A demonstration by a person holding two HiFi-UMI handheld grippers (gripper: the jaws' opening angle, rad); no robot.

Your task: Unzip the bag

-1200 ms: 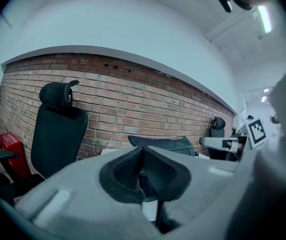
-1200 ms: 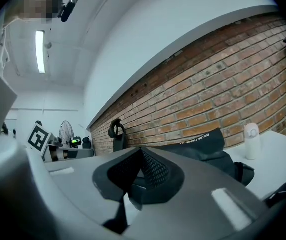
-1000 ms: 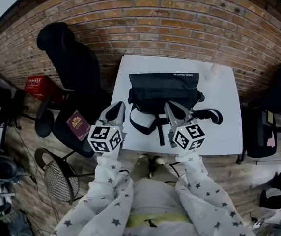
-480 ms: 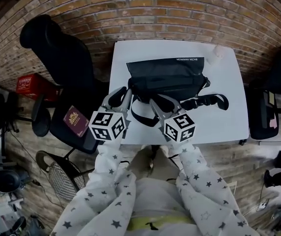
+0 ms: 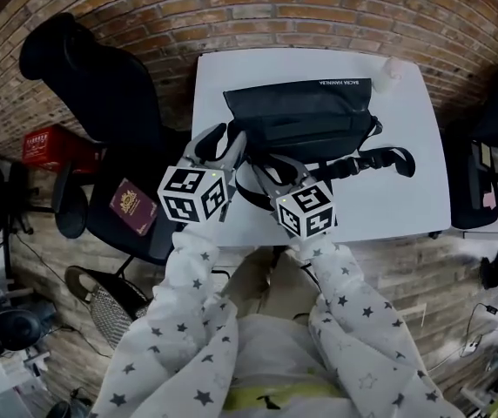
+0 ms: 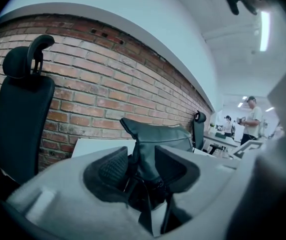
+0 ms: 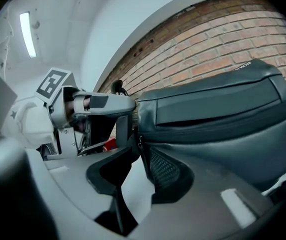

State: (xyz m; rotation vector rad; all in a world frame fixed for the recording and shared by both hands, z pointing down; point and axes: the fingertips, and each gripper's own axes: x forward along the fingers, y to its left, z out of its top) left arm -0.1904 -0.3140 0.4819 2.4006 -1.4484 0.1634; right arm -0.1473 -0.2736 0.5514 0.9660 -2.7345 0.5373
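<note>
- Black bag (image 5: pixel 297 116) lies on the white table (image 5: pixel 406 181), long axis left-to-right in the head view, parallel to the brick wall (image 5: pixel 319 7); its strap (image 5: pixel 380 159) trails off to the front right.
- Left gripper (image 5: pixel 225 139) sits at the bag's near-left end. Its jaws have just been opening and stand apart. In the left gripper view the bag's end corner (image 6: pixel 158 134) rises in the gap, but the pads are not pressing on it.
- Right gripper (image 5: pixel 273 165) is just beside it, further along the bag's front. Its jaws have also just been opening and are wide apart, gripping nothing. In the right gripper view the bag's end seam, with what looks like a zip pull (image 7: pixel 140 144), is in line with the gap.
- Both grippers are close to the bag's left end, the left one nearest the corner. Judgement: the left should pin that end while the right takes the pull and runs along the long axis.
- The bag looks zipped shut; its contents are not visible.
</note>
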